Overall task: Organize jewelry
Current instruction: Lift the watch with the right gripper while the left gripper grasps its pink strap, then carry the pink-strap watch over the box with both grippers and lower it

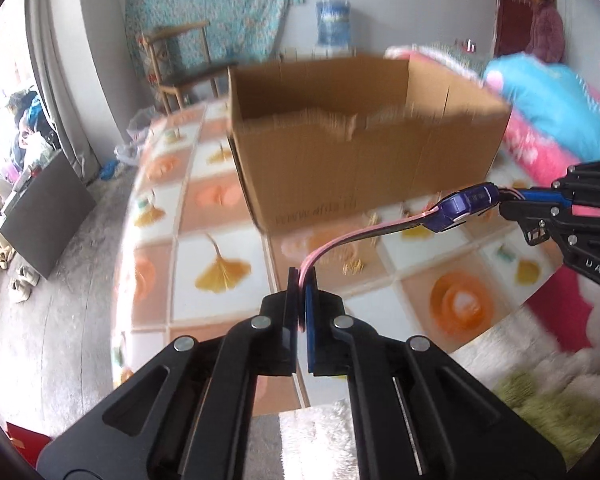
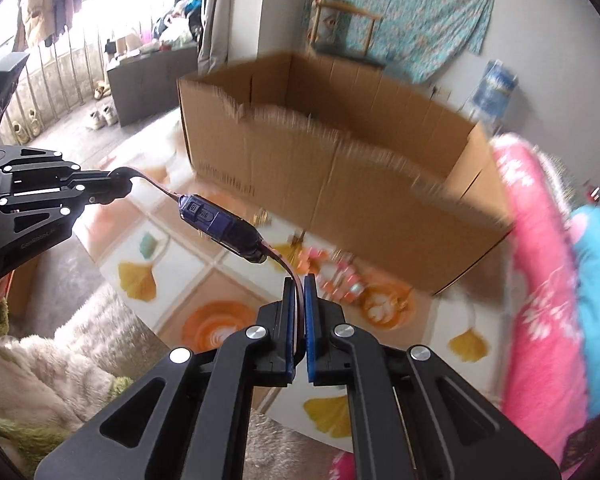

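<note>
A: Pink strap ends, purple body in the middle — that's the watch (image 1: 466, 205), slung in the air between my two tools, above the tiled tabletop (image 1: 220, 240) and just in front of the cardboard box (image 1: 360, 152).

B: State of the tools?

A: Left gripper (image 1: 301, 292) is pinched down tight on one strap end, pads nearly meeting w/ only the band between. Right gripper (image 2: 299, 292) is the same on the other end, fully clamped. Nothing else in either.

B: How's it going to handle?

A: Light, I'd say. Strap is soft & bendy — it curves out of both jaws and the body sags btwn them, so the weight sits mid-span. Looks rubbery, so prob not slippery in the pads. The face is the fragile bit, I'd guess; wouldn't squeeze there.

B: So the hold is ok?

A: Imo yes, strap ends are the right spot. Risk is pulling the hands apart too hard or letting one end go, then it swings.

B: Other pieces?

A: Some beaded jewelry (image 2: 340, 276) lies on the tabletop near the box, blurred, can't tell what exactly.
</note>
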{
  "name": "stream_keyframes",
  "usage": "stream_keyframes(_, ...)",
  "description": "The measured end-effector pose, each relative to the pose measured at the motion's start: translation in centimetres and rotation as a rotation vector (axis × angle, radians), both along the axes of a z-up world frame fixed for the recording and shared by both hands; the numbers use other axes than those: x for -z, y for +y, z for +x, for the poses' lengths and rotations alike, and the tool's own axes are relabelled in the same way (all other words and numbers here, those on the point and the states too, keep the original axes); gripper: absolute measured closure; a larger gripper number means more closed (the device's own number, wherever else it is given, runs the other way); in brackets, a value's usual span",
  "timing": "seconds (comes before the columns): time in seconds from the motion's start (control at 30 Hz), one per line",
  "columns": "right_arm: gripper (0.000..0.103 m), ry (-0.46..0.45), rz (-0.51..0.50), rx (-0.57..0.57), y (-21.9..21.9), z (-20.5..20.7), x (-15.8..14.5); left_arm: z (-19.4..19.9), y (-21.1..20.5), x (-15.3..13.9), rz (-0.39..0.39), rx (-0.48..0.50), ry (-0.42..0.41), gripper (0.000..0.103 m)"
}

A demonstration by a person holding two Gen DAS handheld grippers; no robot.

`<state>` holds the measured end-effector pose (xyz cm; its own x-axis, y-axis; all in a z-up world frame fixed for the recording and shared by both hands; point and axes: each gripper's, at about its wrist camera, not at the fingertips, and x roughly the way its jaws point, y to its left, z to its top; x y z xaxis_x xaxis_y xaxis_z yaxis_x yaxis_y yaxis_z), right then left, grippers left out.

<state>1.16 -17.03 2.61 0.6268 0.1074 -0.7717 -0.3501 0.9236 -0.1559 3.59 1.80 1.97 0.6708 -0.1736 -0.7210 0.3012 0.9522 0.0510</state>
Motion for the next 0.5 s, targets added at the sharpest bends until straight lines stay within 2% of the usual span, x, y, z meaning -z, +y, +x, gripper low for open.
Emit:
stream_keyframes(0.2,0.098,-0.204,-0.055,-0.022,-0.4,-0.8,-7.5,0.4,0.6,-7.2,-0.107,0.062,-0.143,0.1)
stream_keyframes(0.33,0.098,-0.297,-0.095,-0.047,-1.2,1.5,-11.1,2.8,-0.1,-10.6,-0.114,0.101,-0.204,0.101)
stream_keyframes(0.43,0.098,-0.27,-0.079,-0.058,-2.6,5.3,-12.3,5.8,-1.3,-12.0,-0.1,0.126,-0.225,0.1)
stream_keyframes(0.5,0.098,-0.205,-0.059,-0.07,-3.8,8.3,-12.4,8.9,-2.0,-12.0,-0.09,0.133,-0.191,0.1)
